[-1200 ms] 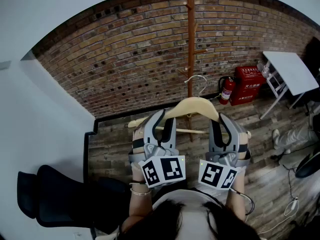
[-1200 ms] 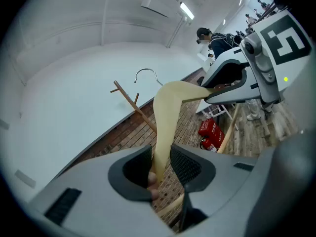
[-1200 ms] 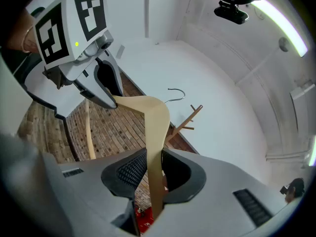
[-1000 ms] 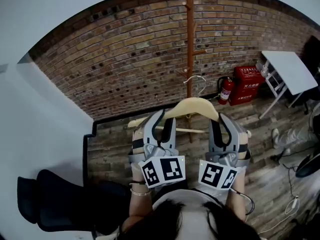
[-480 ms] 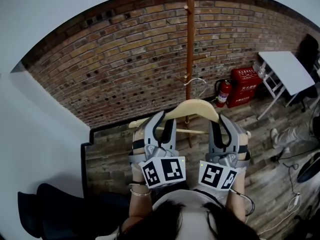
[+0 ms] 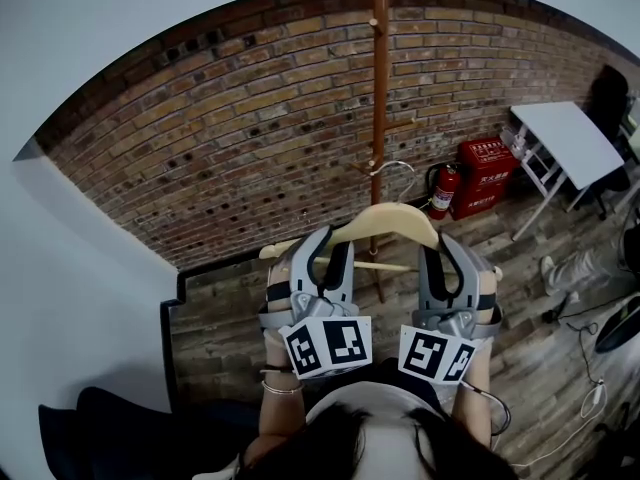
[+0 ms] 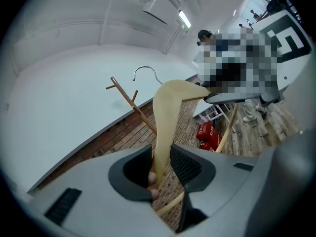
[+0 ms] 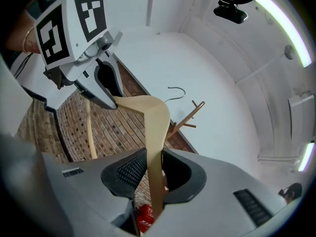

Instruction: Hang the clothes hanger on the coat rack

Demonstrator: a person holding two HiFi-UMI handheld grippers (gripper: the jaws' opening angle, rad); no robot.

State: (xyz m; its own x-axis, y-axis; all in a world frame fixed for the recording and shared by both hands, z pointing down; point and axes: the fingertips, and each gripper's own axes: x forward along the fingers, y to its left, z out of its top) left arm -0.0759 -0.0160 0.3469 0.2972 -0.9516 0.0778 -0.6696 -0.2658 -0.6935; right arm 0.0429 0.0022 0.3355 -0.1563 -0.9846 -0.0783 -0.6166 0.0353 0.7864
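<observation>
A pale wooden clothes hanger [image 6: 381,222] with a metal hook [image 6: 392,171] is held level in the air in front of me. My left gripper [image 6: 320,244] is shut on its left arm and my right gripper [image 6: 447,246] is shut on its right arm. In the left gripper view the hanger [image 7: 167,113] runs up from between the left gripper's [image 7: 160,160] pads. The right gripper [image 8: 151,169] pinches the hanger [image 8: 156,127] the same way. The brown wooden coat rack [image 6: 378,88] stands against the brick wall just beyond the hook, apart from it.
A fire extinguisher [image 6: 443,190] and a red box [image 6: 484,163] stand at the wall right of the rack. A white folding table [image 6: 565,143] is at the far right, with a person's legs [image 6: 585,263] below it. A black chair [image 6: 100,428] sits at the lower left.
Both grippers with the hanger have come a little closer to the brick wall and rack. The black chair has slid toward the lower left edge. Both grips are unchanged.
</observation>
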